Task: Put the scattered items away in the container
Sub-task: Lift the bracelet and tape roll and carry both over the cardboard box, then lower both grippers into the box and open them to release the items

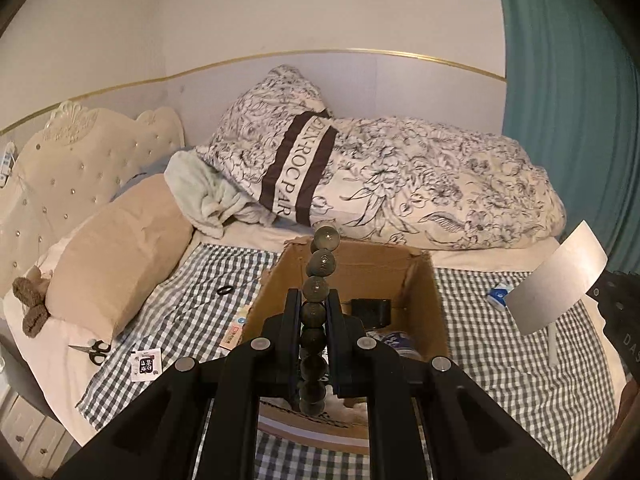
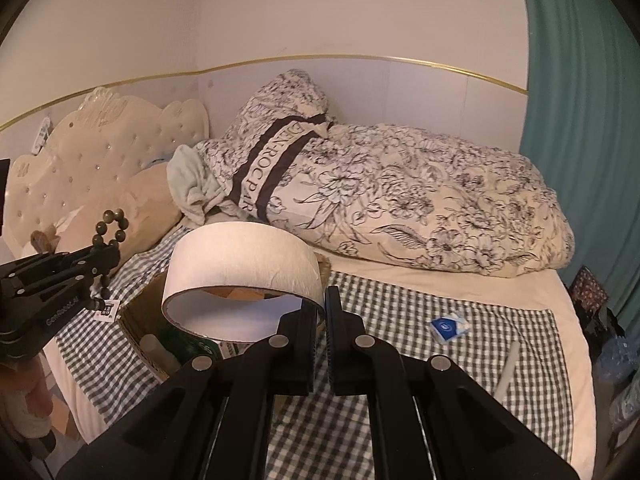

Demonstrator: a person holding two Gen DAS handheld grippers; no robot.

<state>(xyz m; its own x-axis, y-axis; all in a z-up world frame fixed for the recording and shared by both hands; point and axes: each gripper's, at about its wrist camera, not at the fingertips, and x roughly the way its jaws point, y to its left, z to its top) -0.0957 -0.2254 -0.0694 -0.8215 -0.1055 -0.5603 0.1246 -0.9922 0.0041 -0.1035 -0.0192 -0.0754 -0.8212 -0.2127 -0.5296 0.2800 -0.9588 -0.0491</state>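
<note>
My left gripper (image 1: 314, 304) is shut on a dark bead bracelet (image 1: 320, 264) and holds it above the open cardboard box (image 1: 424, 280) on the checked bed sheet. The same bracelet (image 2: 110, 224) and left gripper (image 2: 102, 256) show at the left of the right wrist view. My right gripper (image 2: 322, 304) is shut on the rim of a wide white tape roll (image 2: 240, 264), held over the box's right side (image 2: 140, 320). The roll also shows in the left wrist view (image 1: 556, 280). Several items lie inside the box.
On the checked sheet lie a black ring (image 1: 225, 290), small scissors (image 1: 94, 350), a white QR card (image 1: 146, 364), a blue-white packet (image 2: 448, 327) and a white stick (image 2: 508, 368). A floral duvet (image 1: 420, 184) and pillows lie behind; a teal curtain (image 2: 580, 120) hangs at right.
</note>
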